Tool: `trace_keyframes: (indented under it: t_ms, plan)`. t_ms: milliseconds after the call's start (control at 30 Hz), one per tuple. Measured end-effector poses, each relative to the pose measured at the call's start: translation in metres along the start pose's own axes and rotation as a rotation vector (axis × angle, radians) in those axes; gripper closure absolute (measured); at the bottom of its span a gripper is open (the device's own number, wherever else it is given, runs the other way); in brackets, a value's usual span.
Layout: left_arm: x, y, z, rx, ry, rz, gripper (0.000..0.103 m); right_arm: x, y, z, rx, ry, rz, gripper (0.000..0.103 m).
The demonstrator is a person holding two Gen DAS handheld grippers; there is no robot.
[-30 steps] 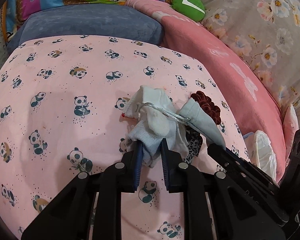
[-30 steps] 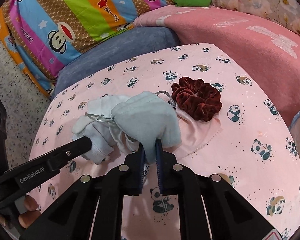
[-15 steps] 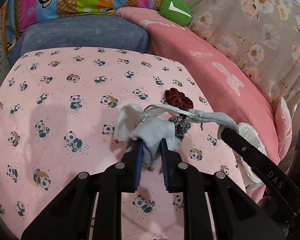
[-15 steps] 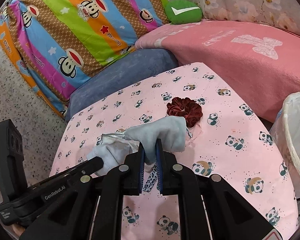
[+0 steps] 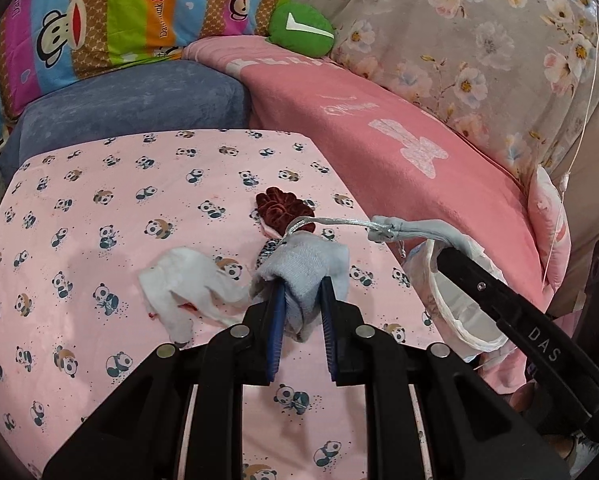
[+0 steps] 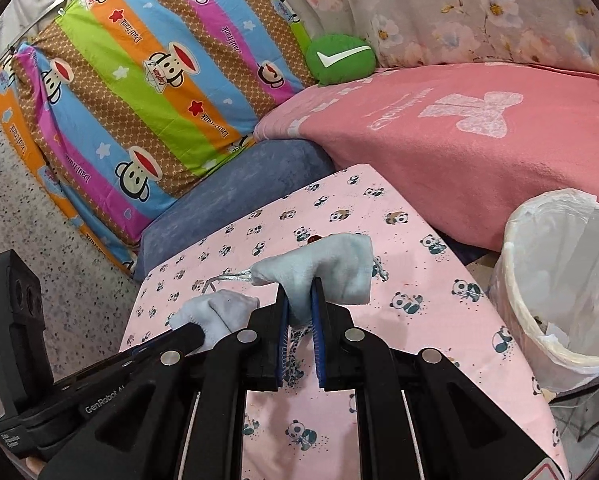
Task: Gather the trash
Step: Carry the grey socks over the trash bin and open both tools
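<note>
1. Two grippers are in view. The left gripper (image 5: 301, 304) has its jaws pinched on one grey sock (image 5: 307, 268), held above the panda-print pink sheet (image 5: 99, 208).
2. The right gripper (image 6: 299, 300) has its jaws pinched on a second grey sock (image 6: 327, 268), also clear of the sheet.
3. One silvery cord (image 5: 339, 222) runs between the two socks and looks pulled straight.
4. One white tissue (image 5: 187, 292) lies crumpled on the sheet, just left of the left gripper, with a small red mark on it.
5. One dark red scrunchie (image 5: 283, 208) rests on the sheet beyond the held sock.
6. A scrap of black-and-white spotted cloth (image 5: 269, 248) shows beside the left sock; whether it hangs or lies flat cannot be told.
7. One bin with a white liner (image 6: 559, 292) stands at the right edge of the sheet, with bits of paper inside.
8. One green round cushion (image 6: 341, 60) sits at the back, by one striped monkey-print quilt (image 6: 139, 92), one blue cushion (image 6: 243, 196) and one pink blanket (image 6: 479, 140).
</note>
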State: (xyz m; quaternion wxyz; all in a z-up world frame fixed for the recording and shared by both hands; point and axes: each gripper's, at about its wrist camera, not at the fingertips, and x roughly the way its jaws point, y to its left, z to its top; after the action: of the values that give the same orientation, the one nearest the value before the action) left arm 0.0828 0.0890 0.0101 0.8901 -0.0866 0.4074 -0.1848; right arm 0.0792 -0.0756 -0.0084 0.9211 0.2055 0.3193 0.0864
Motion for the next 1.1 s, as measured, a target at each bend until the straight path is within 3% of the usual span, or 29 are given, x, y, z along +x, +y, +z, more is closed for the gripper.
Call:
trace_keyframes:
  t_ms: [600,1100]
  plan:
    - [0.033,-0.096,-0.001,0.162,0.056,-0.055,0.086,-0.069,-0.119,0.011,0.181,-0.122,-0.12,0.092]
    - [0.075,-0.186,-0.001,0.294,0.113,-0.144,0.086,-0.1,-0.214,0.011,0.288,-0.15,-0.21,0.092]
